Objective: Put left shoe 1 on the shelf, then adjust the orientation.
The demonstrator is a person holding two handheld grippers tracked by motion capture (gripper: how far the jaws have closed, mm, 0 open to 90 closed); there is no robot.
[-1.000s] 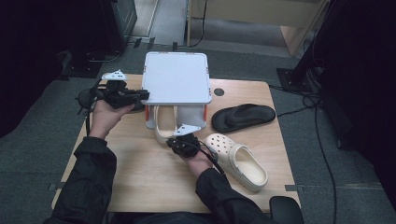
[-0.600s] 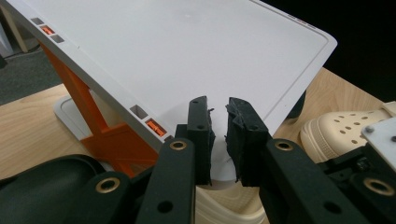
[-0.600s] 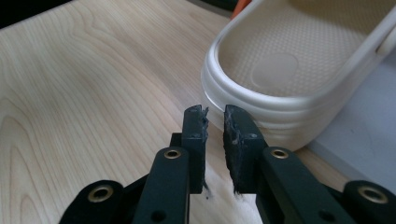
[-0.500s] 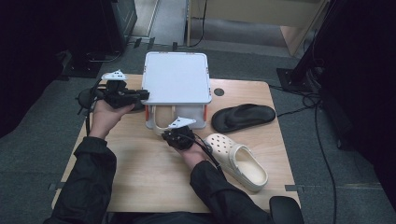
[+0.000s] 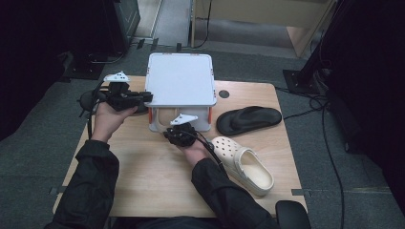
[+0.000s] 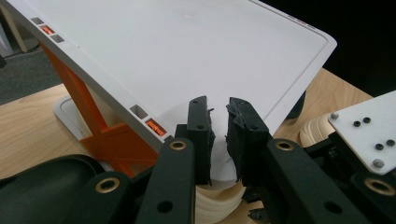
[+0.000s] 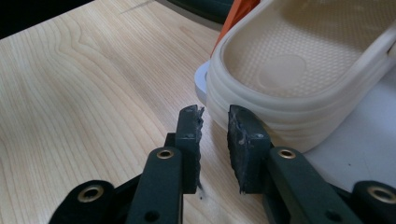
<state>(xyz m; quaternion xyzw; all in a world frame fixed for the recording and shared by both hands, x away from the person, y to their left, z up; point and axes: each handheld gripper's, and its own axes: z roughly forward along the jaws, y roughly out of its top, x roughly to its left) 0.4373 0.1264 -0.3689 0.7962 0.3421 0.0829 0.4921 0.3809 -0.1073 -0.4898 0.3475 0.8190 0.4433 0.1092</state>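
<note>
Clogs seem to be going onto a small white rack (image 5: 179,81): one cream clog (image 5: 165,119) lies on its lower shelf, heel towards the person. The right gripper (image 5: 177,135), jaws slightly apart and empty, sits at that heel, touching or nearly so, probably nudging it in. The left gripper (image 5: 143,98), jaws slightly apart, steadies beside the rack's top. Another clog (image 5: 246,164) waits on the table (image 5: 143,176).
</note>
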